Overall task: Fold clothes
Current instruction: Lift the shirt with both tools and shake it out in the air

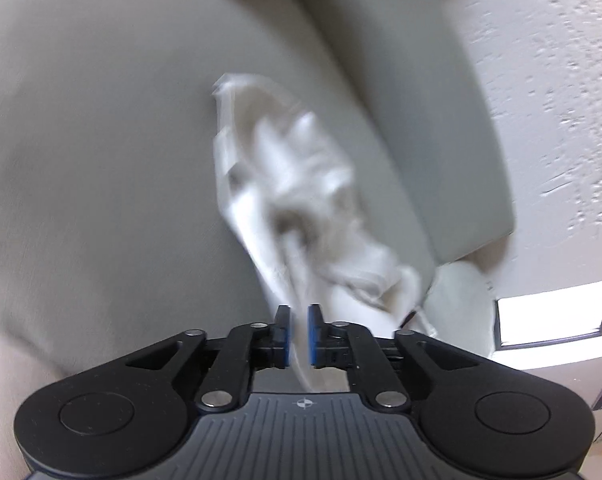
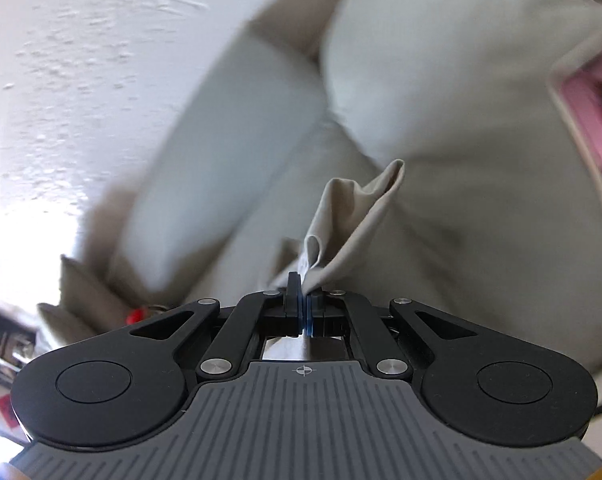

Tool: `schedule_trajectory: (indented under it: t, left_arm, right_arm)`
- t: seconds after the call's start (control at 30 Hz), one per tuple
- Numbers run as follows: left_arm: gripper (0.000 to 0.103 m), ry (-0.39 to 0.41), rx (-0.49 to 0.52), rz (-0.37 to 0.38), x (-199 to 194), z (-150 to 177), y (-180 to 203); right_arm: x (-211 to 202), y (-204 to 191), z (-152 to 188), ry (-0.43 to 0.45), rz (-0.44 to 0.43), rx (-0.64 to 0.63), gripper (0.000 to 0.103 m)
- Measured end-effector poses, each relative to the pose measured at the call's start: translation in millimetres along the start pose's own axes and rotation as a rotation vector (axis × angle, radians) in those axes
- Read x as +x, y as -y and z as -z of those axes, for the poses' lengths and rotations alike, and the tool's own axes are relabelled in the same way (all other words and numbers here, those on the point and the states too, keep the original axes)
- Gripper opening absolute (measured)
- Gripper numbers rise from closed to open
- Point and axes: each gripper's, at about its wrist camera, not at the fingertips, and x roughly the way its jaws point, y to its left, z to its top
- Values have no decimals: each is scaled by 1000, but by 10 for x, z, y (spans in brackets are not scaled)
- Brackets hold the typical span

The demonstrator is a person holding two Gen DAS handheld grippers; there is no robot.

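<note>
Clothes here are one white crumpled garment (image 1: 301,200), soft and blurry, hanging in front of a big grey sofa cushion (image 1: 101,140). In the left wrist view the white garment runs down from the middle of the picture to the left gripper (image 1: 299,330), and a strip of it sits between the two blue pads (image 1: 313,332). The jaws stand a little apart, and the blur makes it hard to tell if the pads press on the cloth or just let it slip by. In the right wrist view the right gripper (image 2: 304,308) is squeezed tight on a corner of beige cloth (image 2: 357,220), which pokes up from the pads in a folded point. Behind it lie more grey cushions (image 2: 441,120), one long and flat on the left, one fat on the right. Something pink (image 2: 589,112) shows at the far right edge. A bumpy white wall (image 2: 81,60) fills the left side, and a small red thing (image 2: 137,314) sits low on the left.
</note>
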Motion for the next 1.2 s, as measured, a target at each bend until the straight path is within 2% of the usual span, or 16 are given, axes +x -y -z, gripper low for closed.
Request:
schedule_trajectory:
  t: [0.03, 0.07, 0.17, 0.23, 0.37, 0.5, 0.6, 0.8, 0.93, 1.03, 1.13, 1.2]
  left_arm:
    - [23, -7, -10, -10, 24, 49, -60]
    - [28, -13, -21, -21, 47, 98, -121]
    - [35, 26, 31, -36, 76, 175, -140]
    - [37, 26, 9, -18, 150, 152, -160]
    - [32, -39, -19, 35, 401, 137, -181]
    - [14, -83, -35, 39, 668, 148, -233]
    - [15, -76, -54, 51, 698, 162, -260]
    - [16, -14, -35, 33, 529, 194, -259]
    - [21, 26, -44, 46, 595, 122, -227]
    - [21, 16, -39, 60, 722, 86, -175]
    - [20, -4, -10, 58, 853, 53, -106]
    - [17, -15, -6, 44, 931, 36, -73]
  right_arm:
    - [27, 108, 15, -9, 18, 20, 1]
    - [66, 197, 25, -13, 31, 34, 1]
    - [142, 382, 70, -18, 34, 71, 1]
    - [173, 434, 52, -17, 28, 72, 1]
    - [267, 489, 2, -22, 8, 84, 1]
    - [318, 494, 7, -26, -19, 83, 1]
    - [330, 541, 17, -36, -49, 90, 1]
    - [324, 601, 18, -62, -95, 64, 1]
    - [397, 634, 33, -74, -114, 73, 2]
    - [453, 678, 42, -87, -121, 97, 2]
    - [503, 724, 55, -99, -112, 119, 2]
    - [535, 675, 77, -111, -56, 93, 2]
